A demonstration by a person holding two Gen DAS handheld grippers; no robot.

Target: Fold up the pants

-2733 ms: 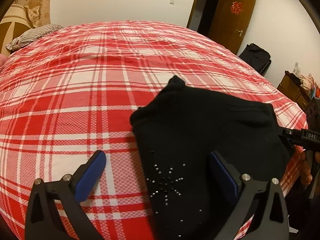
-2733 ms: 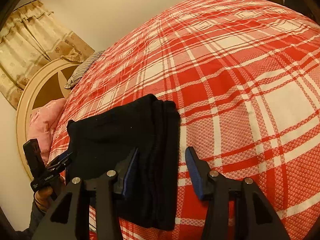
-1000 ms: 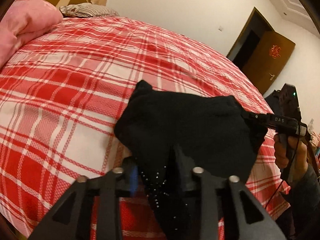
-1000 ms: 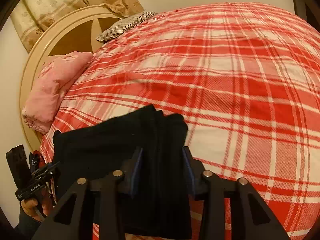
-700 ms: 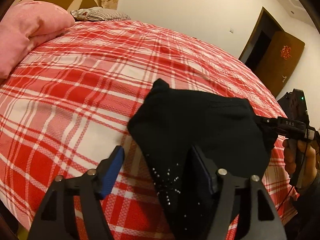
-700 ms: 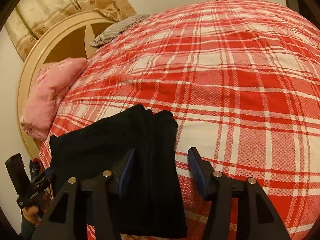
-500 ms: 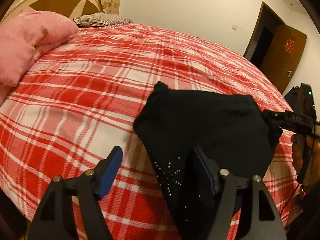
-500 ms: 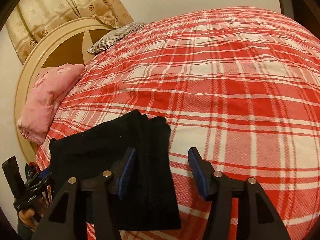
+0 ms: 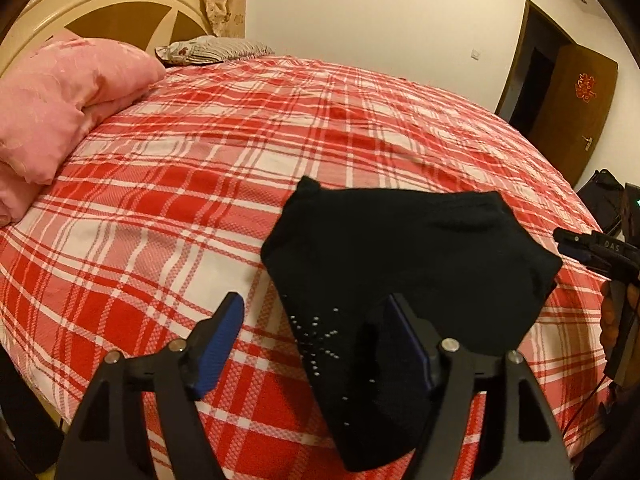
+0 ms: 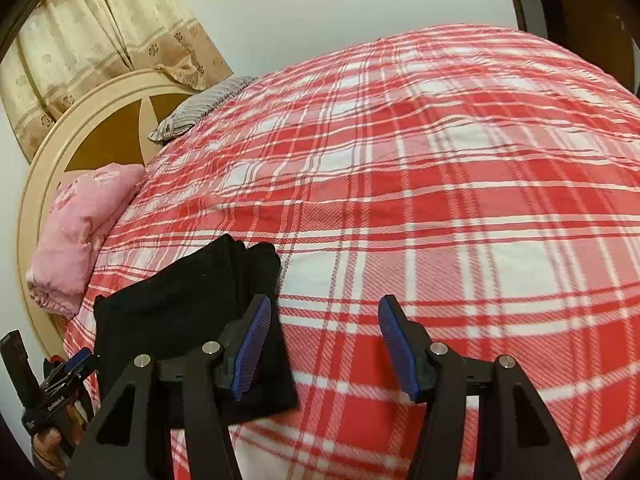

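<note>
Folded black knit pants [image 9: 404,252] with a studded star motif lie flat on the red-and-white plaid bedspread [image 9: 168,208]. Left gripper [image 9: 316,320] fingers spread, nothing pinched; the studded corner lies between and beneath them. Right gripper [image 10: 322,332] jaws spread wide and empty; the pants' edge [image 10: 188,312] lies under its left finger [image 10: 252,340], otherwise off to the left.
</note>
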